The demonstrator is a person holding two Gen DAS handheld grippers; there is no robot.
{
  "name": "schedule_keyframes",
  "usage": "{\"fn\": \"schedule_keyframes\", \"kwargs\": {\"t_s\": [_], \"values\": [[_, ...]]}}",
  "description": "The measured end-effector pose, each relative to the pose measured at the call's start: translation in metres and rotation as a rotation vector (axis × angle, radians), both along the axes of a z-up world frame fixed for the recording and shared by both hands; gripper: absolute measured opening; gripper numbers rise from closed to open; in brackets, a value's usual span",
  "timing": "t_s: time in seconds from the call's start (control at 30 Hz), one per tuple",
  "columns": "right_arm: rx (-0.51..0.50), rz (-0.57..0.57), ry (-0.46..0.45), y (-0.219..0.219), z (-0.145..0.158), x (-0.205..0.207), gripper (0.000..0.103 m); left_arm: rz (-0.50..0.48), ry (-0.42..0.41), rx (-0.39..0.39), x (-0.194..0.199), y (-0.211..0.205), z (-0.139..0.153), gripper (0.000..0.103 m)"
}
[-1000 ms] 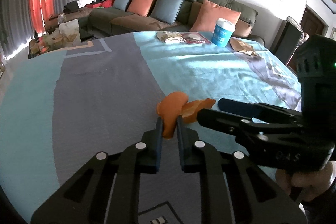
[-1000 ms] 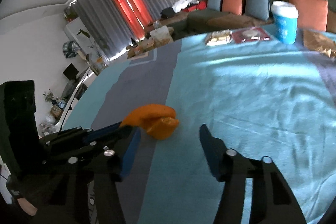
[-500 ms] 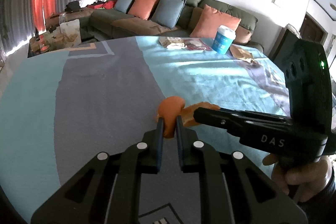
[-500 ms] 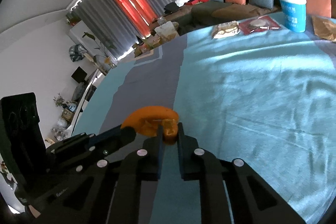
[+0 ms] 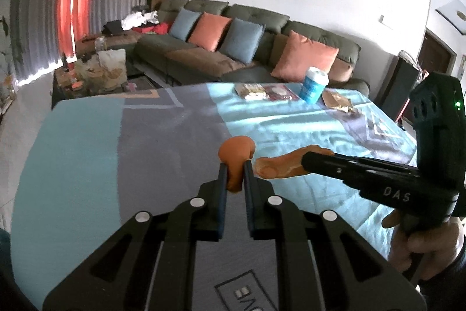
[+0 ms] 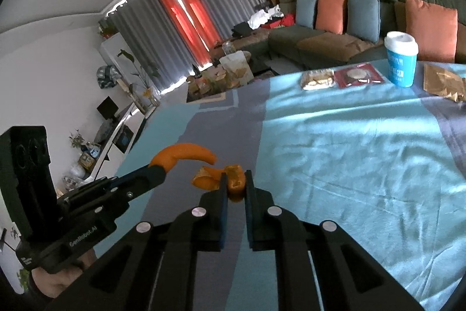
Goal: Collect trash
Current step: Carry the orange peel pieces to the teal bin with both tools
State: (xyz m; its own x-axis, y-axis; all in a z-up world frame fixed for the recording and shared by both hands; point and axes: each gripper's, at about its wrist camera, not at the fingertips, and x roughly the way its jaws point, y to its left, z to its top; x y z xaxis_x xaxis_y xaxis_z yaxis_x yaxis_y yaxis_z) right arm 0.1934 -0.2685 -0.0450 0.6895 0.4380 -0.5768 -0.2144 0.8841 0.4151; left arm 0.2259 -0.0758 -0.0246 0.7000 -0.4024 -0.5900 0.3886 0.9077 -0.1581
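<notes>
The left claw (image 5: pixel 234 175) is clamped on one curled orange peel (image 5: pixel 236 158); the right claw (image 6: pixel 234 185) pinches a second peel piece (image 6: pixel 234 185), both lifted clear of the tabletop (image 6: pixel 349 150). To carry well, I'd keep both grips firm and level, since the peel looks limp, waxy and likely to slip. Farther off, on the wrinkled teal-and-grey cloth, sit a blue paper cup (image 6: pixel 401 61), flat wrappers (image 6: pixel 357 75) and crinkled brown foil (image 6: pixel 444 82).
</notes>
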Motion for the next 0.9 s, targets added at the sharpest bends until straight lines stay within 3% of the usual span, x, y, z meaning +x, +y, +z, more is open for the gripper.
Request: {"fn": "schedule_keyframes", "kwargs": {"t_s": [0.47,0.9], "values": [[-0.013,0.137,-0.095,0.067,0.04,-0.007,0.009,0.212,-0.083,-0.008,-0.051,0.104,0.03,0.011],[-0.028,0.366,-0.135,0.188,0.062,-0.012,0.009,0.476,-0.138,0.018,-0.109,0.239,0.048,0.011]]}}
